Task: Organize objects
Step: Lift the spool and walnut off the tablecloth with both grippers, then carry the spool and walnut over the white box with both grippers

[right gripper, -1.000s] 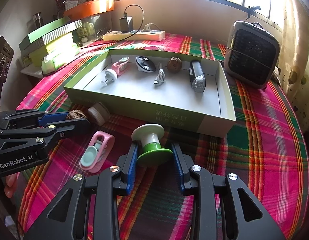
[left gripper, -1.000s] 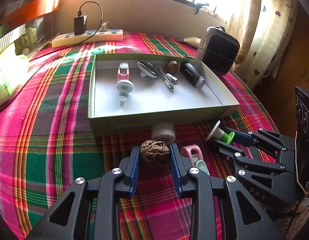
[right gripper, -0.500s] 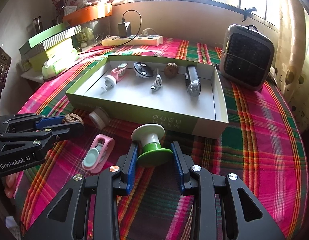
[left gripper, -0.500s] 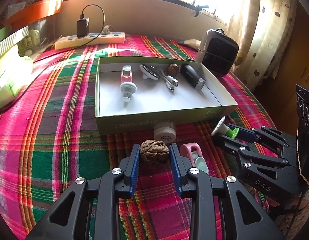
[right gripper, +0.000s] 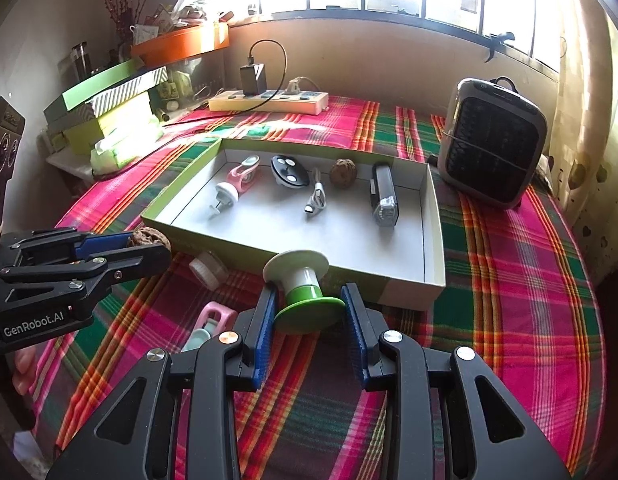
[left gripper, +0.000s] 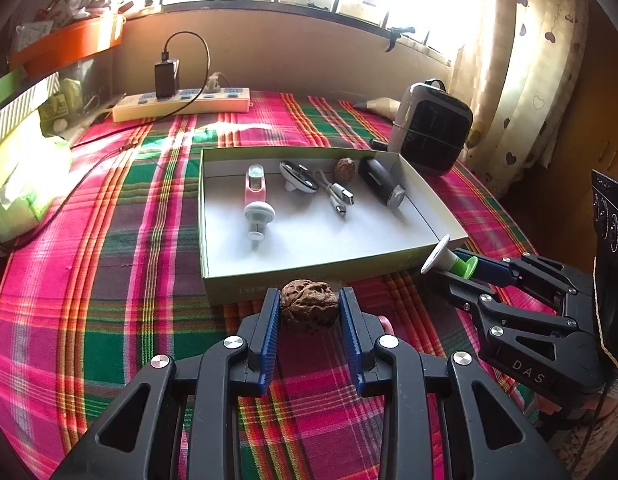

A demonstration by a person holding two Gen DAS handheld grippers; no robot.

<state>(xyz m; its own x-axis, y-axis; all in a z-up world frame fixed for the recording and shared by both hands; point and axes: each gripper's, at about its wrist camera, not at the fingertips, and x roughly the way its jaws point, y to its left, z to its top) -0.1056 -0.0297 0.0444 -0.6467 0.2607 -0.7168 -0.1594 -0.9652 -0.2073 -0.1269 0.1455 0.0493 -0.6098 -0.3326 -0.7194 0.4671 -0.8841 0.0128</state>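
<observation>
The plaid-covered table [left gripper: 109, 280] is carrying an open green box [left gripper: 389, 268] whose long axis is running across both views, its near wall facing the two grippers and its far wall lying toward the table's window edge. Inside, along that far wall, a pink-and-white hook, a black-and-white disc, a cable, a second walnut and a dark cylinder are already lying in a row, leaving the near half of the white floor bare.

The left gripper [left gripper: 309, 312] is clamping a walnut [left gripper: 308, 306] between its blue pads, hanging just short of the near wall toward its left corner. The right gripper [right gripper: 309, 312] is squeezing the green base of a green-and-white suction hook [right gripper: 303, 292], whose axis is pointing forward at the box, white disc leading, just before the near wall toward its right end. Both loads are lying almost equally close to the box; each needs to travel forward and over the near wall, so neither hand is clearly nearer.

A white round cap [right gripper: 208, 270] and a pink clip [right gripper: 213, 318] are lying on the cloth between the grippers, outside the box.

Compared with a second ago, both loads are sitting higher above the cloth, lifted to about the box's rim height, and the grips look unchanged.
</observation>
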